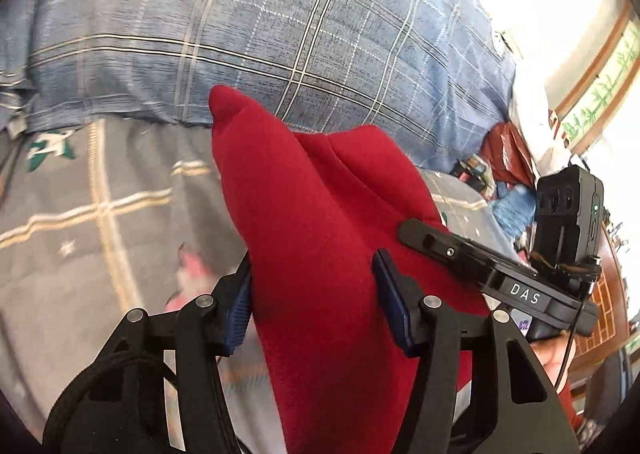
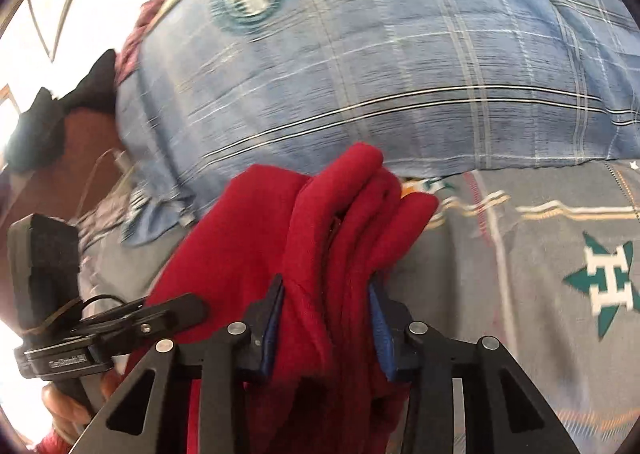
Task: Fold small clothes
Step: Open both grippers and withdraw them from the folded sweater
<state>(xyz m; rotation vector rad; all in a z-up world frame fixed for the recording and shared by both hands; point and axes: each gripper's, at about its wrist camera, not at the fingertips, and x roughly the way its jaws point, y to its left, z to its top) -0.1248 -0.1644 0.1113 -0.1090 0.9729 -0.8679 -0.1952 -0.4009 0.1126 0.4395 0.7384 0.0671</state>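
A red fleece garment [image 1: 304, 189] is bunched and lifted off the bed. In the left wrist view my left gripper [image 1: 314, 262] has its blue pads against both sides of a thick fold of it. In the right wrist view the red garment [image 2: 320, 221] is gathered in several folds between the pads of my right gripper [image 2: 326, 284], which press on it. Each view shows the other gripper close beside it: the right gripper [image 1: 500, 282] at the garment's right edge, the left gripper [image 2: 120, 322] at its left edge. What lies under the cloth is hidden.
The bed has a grey sheet [image 1: 80, 213] with star prints [image 2: 604, 282]. A blue plaid pillow [image 1: 280, 33] lies just behind the garment. Clutter of red and blue items [image 1: 508, 173] sits at the bed's right, dark cloth [image 2: 48, 121] at its left. A hand [image 1: 556, 354] holds the right gripper.
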